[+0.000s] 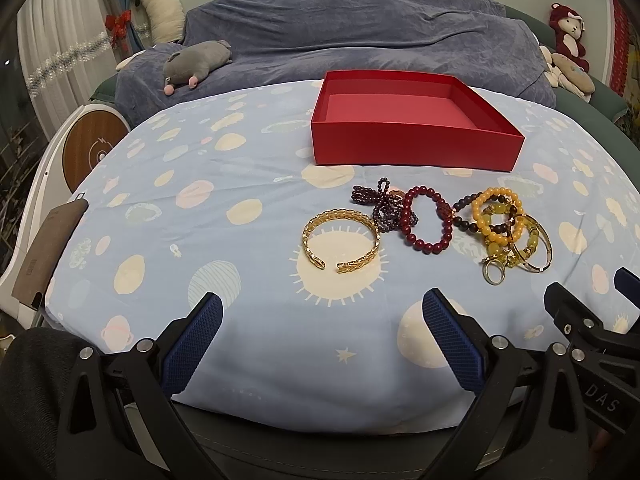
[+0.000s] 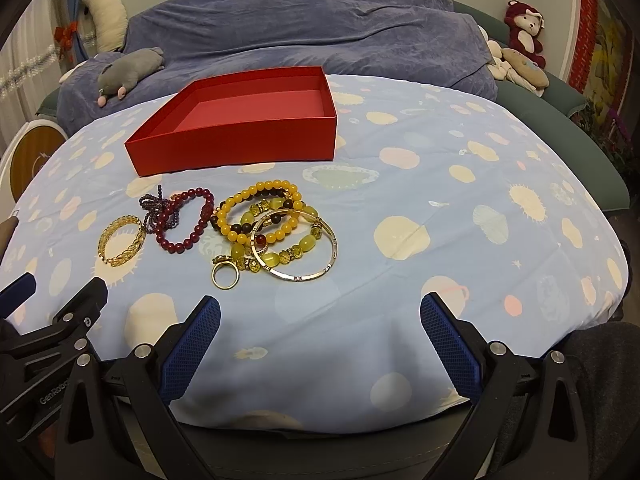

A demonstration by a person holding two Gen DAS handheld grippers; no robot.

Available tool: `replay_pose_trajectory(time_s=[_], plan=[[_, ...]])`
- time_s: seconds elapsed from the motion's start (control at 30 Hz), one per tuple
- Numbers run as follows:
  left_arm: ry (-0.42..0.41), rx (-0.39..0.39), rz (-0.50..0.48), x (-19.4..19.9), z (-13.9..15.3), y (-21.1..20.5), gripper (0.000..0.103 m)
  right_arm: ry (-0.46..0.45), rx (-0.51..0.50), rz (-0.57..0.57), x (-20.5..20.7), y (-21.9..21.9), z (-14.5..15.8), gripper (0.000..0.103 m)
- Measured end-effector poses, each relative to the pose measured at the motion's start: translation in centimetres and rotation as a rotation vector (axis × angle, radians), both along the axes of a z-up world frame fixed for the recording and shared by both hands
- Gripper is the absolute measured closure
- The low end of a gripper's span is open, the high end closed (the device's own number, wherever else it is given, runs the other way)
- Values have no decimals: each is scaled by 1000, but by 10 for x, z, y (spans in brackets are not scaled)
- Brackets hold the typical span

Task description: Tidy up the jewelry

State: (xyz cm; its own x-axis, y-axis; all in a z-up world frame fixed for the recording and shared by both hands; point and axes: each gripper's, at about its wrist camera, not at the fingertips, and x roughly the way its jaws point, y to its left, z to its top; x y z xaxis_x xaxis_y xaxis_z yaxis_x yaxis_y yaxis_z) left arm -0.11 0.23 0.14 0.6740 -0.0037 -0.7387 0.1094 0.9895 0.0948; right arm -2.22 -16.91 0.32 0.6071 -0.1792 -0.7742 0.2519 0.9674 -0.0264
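Note:
An empty red box (image 1: 416, 148) (image 2: 240, 148) stands on the blue patterned cloth. In front of it lies a row of jewelry: a gold cuff bracelet (image 1: 320, 258) (image 2: 124, 249), a dark purple bead strand (image 1: 380, 204) (image 2: 154, 206), a red bead bracelet (image 1: 408, 214) (image 2: 186, 244), yellow bead bracelets (image 1: 494, 192) (image 2: 256, 192), a thin gold bangle (image 1: 540, 266) (image 2: 320, 274) and a gold ring (image 1: 493, 276) (image 2: 225, 278). My left gripper (image 1: 324, 306) is open near the front edge, below the cuff. My right gripper (image 2: 320, 308) is open, right of the ring.
A blue blanket (image 1: 360, 24) with a grey plush toy (image 1: 196, 62) lies behind the cloth-covered table. More plush toys (image 1: 566, 36) sit at the back right. A brown flat object (image 1: 44, 248) rests at the left edge. The cloth's right half (image 2: 480, 200) carries nothing.

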Motion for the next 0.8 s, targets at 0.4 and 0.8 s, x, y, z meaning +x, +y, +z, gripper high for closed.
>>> replay_pose_trajectory(time_s=[0.4,0.8], plan=[[4,-6,1,0,0,1,7,-1,0,2,0,1,0,7],[4,-6,1,1,0,1,7,-1,0,1,0,1,0,7]])
